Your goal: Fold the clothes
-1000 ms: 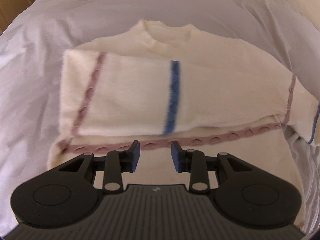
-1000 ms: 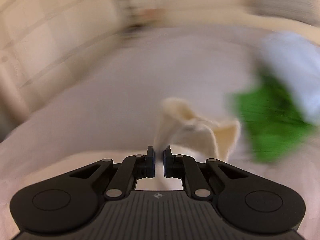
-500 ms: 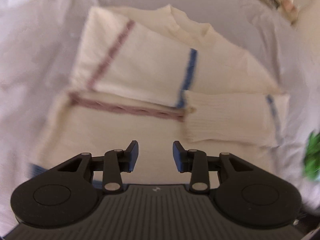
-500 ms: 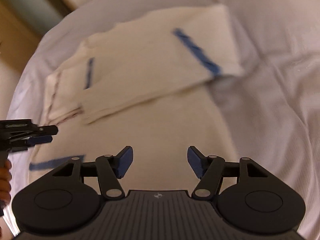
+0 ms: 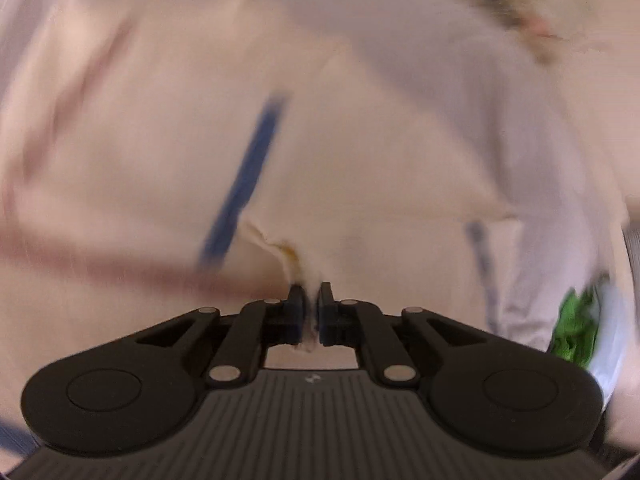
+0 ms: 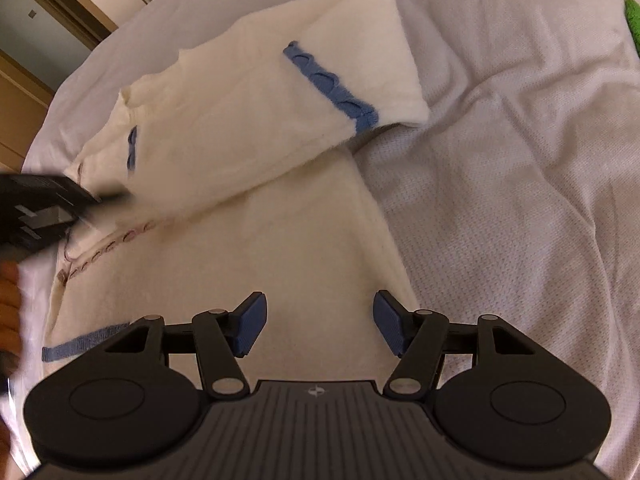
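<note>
A cream knit sweater (image 6: 256, 208) with blue and mauve stripes lies on the white bed sheet (image 6: 520, 184), both sleeves folded across its body. In the blurred left wrist view my left gripper (image 5: 309, 300) is shut on the cuff of the right sleeve (image 5: 280, 248), near a blue stripe (image 5: 244, 184). The left gripper also shows in the right wrist view (image 6: 44, 208), at the sleeve's end. My right gripper (image 6: 319, 330) is open and empty above the sweater's lower body, near its right side edge.
A green garment (image 5: 576, 324) lies on the bed to the right; it also shows in the right wrist view (image 6: 633, 16). Wooden furniture (image 6: 60, 12) stands beyond the bed's far left. Bare wrinkled sheet spreads to the right of the sweater.
My right gripper let go of the sleeve after laying it across the sweater and drew back. My left gripper moved in and shut on that sleeve's cuff.
</note>
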`<state>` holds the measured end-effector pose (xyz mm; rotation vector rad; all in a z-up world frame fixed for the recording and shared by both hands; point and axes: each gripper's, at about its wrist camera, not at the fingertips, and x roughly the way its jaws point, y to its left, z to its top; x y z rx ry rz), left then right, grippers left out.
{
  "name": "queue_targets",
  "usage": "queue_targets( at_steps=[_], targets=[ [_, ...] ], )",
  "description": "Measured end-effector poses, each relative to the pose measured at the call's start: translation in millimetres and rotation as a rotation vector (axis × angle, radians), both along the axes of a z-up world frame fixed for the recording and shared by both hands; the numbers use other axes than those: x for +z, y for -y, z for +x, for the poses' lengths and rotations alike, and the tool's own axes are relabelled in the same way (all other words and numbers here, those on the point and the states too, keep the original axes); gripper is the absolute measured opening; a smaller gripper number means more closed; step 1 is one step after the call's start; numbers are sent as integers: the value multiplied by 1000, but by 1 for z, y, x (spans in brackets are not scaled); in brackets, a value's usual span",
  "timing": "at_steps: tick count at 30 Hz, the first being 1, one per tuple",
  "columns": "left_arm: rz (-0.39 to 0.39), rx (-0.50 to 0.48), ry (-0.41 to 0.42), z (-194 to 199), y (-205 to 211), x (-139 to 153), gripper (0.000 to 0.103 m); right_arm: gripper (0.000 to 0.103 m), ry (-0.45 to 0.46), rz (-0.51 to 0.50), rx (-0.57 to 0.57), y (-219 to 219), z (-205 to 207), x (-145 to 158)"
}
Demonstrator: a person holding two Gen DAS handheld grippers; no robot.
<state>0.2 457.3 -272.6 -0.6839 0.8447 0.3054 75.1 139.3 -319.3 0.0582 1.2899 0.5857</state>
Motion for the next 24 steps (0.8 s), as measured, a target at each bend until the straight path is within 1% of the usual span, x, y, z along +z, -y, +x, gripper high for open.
queue_targets(
  at_steps=[2,3,4,6,7,9,12,16,17,20,22,24],
  targets=[
    [107,18,79,-12,-17,36,5,62,-3,-4,-5,0,2,2],
    [177,49,90,-20,-31,51,5,62,0,-3,-9,-1,3,4],
    [240,80,78,-29,-43,59,4,62,3,-2,-13,-2,4,6],
    [314,125,2,-46,-73,58,4,62,11,5,-20,-5,6,9],
    [315,141,-35,-53,-85,52,4,62,14,7,-22,-7,7,10],
    [279,135,-95,-62,-99,30,4,62,22,3,-20,-13,8,9],
    [278,102,-167,-65,-97,-3,5,62,34,-12,-16,-22,10,9],
    [273,106,-161,-71,-86,-20,5,62,65,-48,-6,-31,14,14],
    [287,101,-169,-70,-85,-23,6,62,79,-53,-2,-33,15,16],
    [348,80,-205,-67,-85,-33,15,62,132,-68,23,-43,21,20],
    [397,90,-205,-72,-87,-28,15,62,165,-81,39,-52,26,25],
    [447,104,-202,-78,-89,-21,14,62,203,-63,53,-60,32,31]
  ],
)
